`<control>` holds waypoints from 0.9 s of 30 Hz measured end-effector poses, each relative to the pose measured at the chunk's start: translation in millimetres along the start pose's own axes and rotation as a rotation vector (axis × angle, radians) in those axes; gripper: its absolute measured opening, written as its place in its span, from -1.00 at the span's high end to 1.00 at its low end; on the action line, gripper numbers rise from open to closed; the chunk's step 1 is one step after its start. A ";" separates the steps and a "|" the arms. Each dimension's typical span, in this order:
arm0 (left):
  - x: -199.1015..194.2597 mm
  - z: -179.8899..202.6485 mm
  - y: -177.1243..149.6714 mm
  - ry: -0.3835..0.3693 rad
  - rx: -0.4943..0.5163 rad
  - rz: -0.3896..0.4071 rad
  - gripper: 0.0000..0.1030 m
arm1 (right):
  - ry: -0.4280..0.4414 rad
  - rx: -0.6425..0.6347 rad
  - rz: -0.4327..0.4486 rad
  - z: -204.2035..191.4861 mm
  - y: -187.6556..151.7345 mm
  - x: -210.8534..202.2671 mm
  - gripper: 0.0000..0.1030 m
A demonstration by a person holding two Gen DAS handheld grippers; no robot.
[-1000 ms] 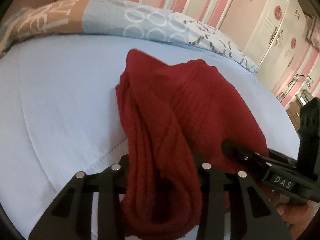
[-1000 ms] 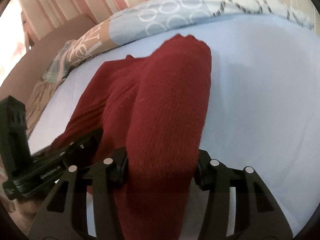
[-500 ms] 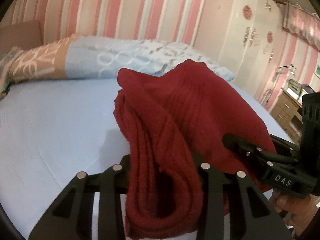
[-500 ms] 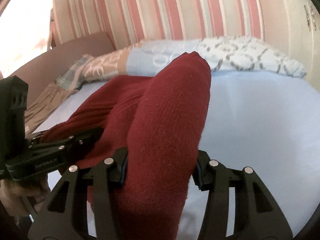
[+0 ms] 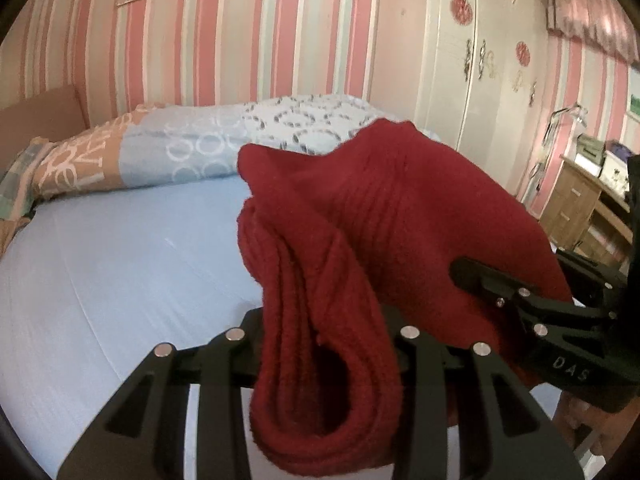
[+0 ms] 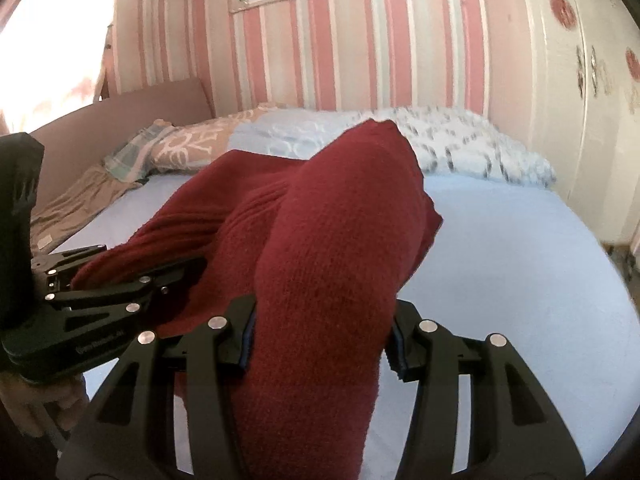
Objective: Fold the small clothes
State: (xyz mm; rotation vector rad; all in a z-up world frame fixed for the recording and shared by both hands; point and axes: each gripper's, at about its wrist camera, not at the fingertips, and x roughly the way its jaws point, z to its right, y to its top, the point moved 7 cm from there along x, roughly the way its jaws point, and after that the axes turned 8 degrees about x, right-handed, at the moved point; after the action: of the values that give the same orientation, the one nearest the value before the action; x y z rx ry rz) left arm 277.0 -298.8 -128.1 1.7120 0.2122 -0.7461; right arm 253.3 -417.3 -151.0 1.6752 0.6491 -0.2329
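A dark red knitted garment [image 5: 360, 232] is folded into thick layers and held up above the pale blue bed sheet [image 5: 120, 264]. My left gripper [image 5: 324, 340] is shut on its left folded edge. My right gripper [image 6: 320, 336] is shut on its right end, where the garment [image 6: 332, 240] fills the middle of the right wrist view. The right gripper also shows at the right of the left wrist view [image 5: 520, 304], and the left gripper shows at the left of the right wrist view [image 6: 120, 288]. Both fingertip pairs are mostly hidden by the cloth.
A patterned blue, white and orange duvet [image 5: 208, 148] lies rolled along the far side of the bed. A pink striped wall [image 5: 224, 40] stands behind it. A white wardrobe [image 5: 492, 80] and a wooden desk [image 5: 580, 200] stand to the right. A brown headboard [image 6: 120, 120] is at the left.
Both grippers have lifted and tilted up with the red garment, which now hangs clear above the sheet. The wall and picture frame have come into view. The grips are unchanged.
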 end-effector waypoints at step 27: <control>91.5 38.3 -122.3 0.034 0.031 -0.086 -0.72 | -0.114 0.170 -0.095 102.6 -138.1 34.0 -0.64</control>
State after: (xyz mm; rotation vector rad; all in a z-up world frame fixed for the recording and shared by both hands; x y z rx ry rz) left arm 271.6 -321.5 -283.8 1.7548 0.3011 -0.7872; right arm 227.9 -494.6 -306.3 1.7805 0.6380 -0.4600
